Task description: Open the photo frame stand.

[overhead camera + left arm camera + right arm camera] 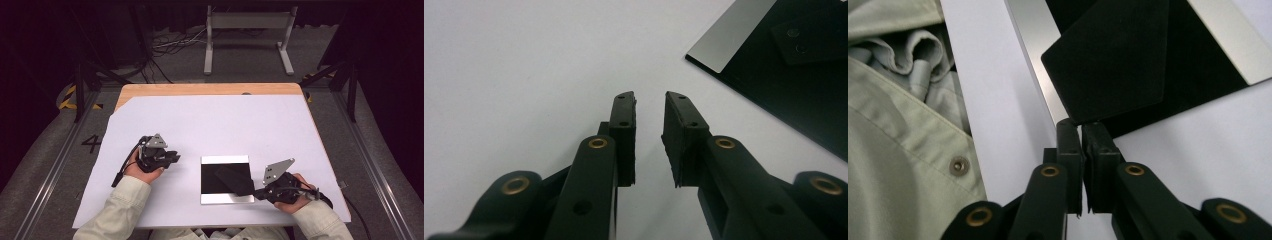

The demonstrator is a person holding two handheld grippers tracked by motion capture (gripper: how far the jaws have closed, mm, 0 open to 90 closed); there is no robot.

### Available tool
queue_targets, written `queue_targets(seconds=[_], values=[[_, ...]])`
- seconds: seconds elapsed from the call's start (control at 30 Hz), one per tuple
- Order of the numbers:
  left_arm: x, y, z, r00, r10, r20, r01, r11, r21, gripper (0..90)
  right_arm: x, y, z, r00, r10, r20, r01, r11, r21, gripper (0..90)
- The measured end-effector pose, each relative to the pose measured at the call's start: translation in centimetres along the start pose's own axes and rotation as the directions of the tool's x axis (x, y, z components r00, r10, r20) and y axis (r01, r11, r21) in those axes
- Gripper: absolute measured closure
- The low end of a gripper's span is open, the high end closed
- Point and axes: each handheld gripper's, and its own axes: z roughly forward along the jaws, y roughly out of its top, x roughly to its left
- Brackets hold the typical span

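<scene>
Near front edge of table (150,90): my right tongs (1081,131) clamped on corner of black flap (1113,60), lifting it off black tray (212,180). Left tongs (649,107) apart, empty, resting beside tray, waiting.

Open white sheet (210,120) all across twelve o'clock, nothing standing on it, so I can sweep either claw forward freely. Between my hands, the black tray (225,179) with its silver edges lies flat, a black flap (235,180) lying on it. At three o'clock of my left gripper (172,159), bare sheet up to the tray's edge. At six, my own jacket (893,150) crowds the near edge.
</scene>
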Motion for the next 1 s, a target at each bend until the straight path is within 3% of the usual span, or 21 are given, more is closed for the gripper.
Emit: queue_targets(seconds=[0.23,0.57,1.0], values=[[0.0,0.0,0.0,1.0000,0.001,-0.002,-0.001,1.0000,0.001,75.5,0.2,0.4,-0.2,0.9997,-0.013,0.021,0.014,0.999,-0.033,89.6],[-0.1,0.0,0.1,1.0000,0.001,-0.002,-0.001,1.0000,0.004,74.8,0.2,0.9,-0.8,0.9992,0.018,0.035,-0.014,0.994,-0.108,89.7],[-0.2,0.0,0.3,0.9998,0.017,-0.006,-0.017,0.9998,0.012,74.4,0.4,2.0,-0.9,0.9973,0.038,0.063,-0.028,0.989,-0.145,89.6]])
